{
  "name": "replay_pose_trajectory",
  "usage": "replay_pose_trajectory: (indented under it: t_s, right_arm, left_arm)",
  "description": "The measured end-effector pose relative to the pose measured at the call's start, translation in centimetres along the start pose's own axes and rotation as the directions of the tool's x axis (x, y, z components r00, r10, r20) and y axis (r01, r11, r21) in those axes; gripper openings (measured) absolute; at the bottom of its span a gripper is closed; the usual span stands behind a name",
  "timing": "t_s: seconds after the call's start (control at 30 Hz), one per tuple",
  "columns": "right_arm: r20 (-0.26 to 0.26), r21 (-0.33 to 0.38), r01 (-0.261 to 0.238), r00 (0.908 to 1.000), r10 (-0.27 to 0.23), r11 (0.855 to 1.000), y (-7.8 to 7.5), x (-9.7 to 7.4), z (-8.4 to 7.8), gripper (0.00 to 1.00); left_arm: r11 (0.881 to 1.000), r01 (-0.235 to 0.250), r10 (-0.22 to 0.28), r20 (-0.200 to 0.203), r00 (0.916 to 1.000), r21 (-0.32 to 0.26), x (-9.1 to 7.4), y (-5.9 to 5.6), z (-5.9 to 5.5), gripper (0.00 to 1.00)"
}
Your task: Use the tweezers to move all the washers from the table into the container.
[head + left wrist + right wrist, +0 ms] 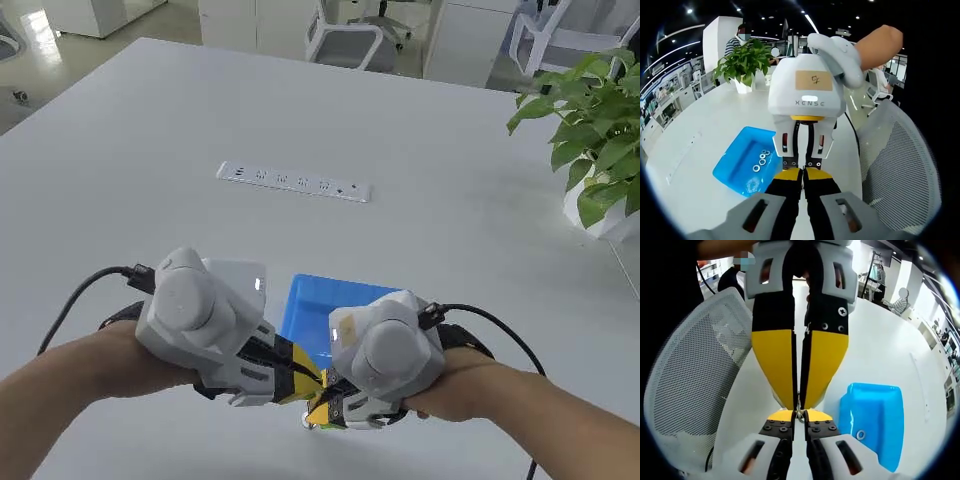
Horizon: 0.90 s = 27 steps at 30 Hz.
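On the white table (420,160), all items sit near the edge closest to the person. A grey mesh chair (900,165) stands just past that edge. A leafy green plant (598,105) in a white pot stands at the far right of the table. A white power strip (293,182) lies flat near the middle.

The container (318,305) is a shallow, bright blue rectangular tray with rounded corners. It rests flat on the table just beyond the two grippers.

The left gripper (803,175) and the right gripper (798,416) point at each other, tip to tip, in front of the container. Each has a white body and black fingers with yellow ends. The jaws of both are closed, with only a thin slit between the fingers. A small pale piece (799,412) shows where the four tips meet; it is too small to identify.

The washers (761,159) are small flat silver rings with round holes. In the left gripper view several lie loosely grouped on the container floor. In the right gripper view one lies near the container's closer wall.
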State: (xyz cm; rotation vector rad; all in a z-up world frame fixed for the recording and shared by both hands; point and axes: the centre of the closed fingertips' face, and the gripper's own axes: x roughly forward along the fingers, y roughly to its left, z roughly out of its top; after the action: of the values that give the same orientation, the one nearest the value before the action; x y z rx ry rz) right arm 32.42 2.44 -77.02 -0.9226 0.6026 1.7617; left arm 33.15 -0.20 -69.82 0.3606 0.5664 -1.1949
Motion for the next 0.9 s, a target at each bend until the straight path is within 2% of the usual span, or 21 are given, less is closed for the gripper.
replay_pose_trajectory:
  t_s: [0.33, 0.9]
  right_arm:
    - [0.007, 0.025, -0.002, 1.0, 0.001, 1.0, 0.04, -0.08, 0.07, 0.06]
    - [0.02, 0.022, 0.0, 0.9998, -0.001, 1.0, 0.31, -0.02, 0.19, 0.04]
  left_arm:
    - [1.0, 0.003, -0.003, -0.003, 1.0, -0.001, -0.05, 0.13, 0.07, 0.06]
    - [1.0, 0.013, -0.013, -0.011, 0.9999, -0.002, 0.06, 0.07, -0.21, 0.06]
